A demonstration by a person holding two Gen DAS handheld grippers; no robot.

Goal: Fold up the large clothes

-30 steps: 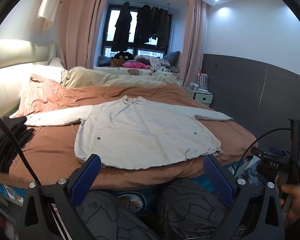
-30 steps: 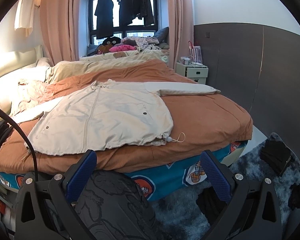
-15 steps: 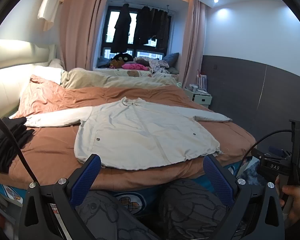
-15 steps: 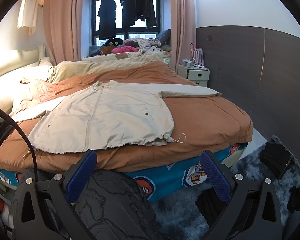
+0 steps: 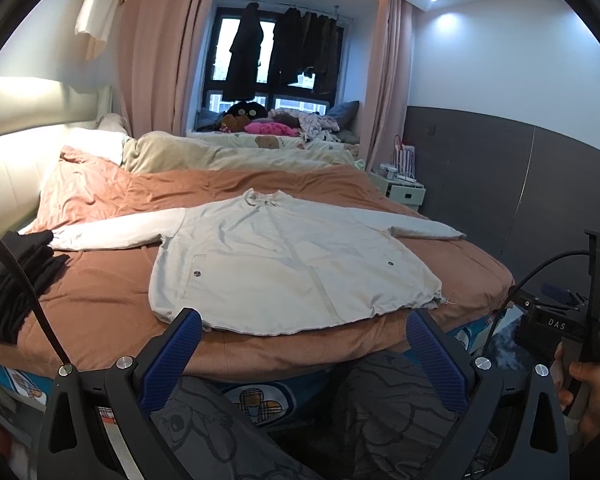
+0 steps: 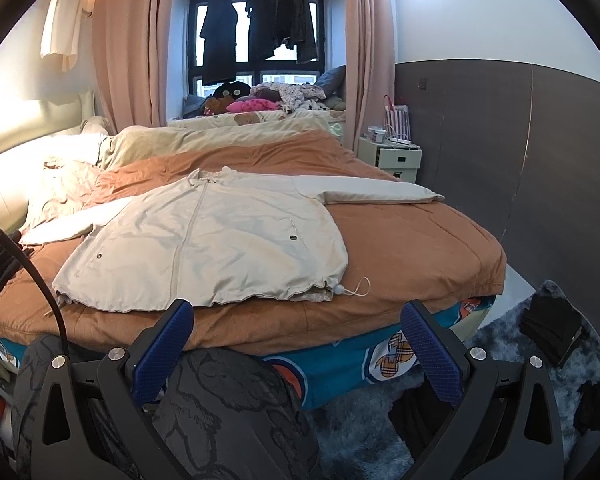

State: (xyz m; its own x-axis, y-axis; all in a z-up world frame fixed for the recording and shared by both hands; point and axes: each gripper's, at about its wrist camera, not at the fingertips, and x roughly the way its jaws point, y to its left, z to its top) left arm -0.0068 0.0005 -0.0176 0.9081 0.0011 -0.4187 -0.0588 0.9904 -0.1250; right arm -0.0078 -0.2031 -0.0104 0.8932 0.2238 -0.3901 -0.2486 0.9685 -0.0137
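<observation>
Cream cotton-looking jacket [image 5: 284, 264] spread flat, front up, on the rust-orange bedspread [image 5: 100, 304], sleeves out to both sides, hem nearest us. We see our left gripper [image 5: 300, 344] low in front of the bed edge, blue pads wide apart, gripping nothing, well short of the hem. Our right gripper [image 6: 296, 336] sits the same way, spread wide and empty, below the jacket's [image 6: 204, 240] right hem corner, where a drawstring toggle [image 6: 341, 289] lies on the bedspread. Black clothing [image 5: 12, 280] is piled at the left edge of the bed. Our right hand [image 5: 584, 392] shows in the left view, holding its handle
</observation>
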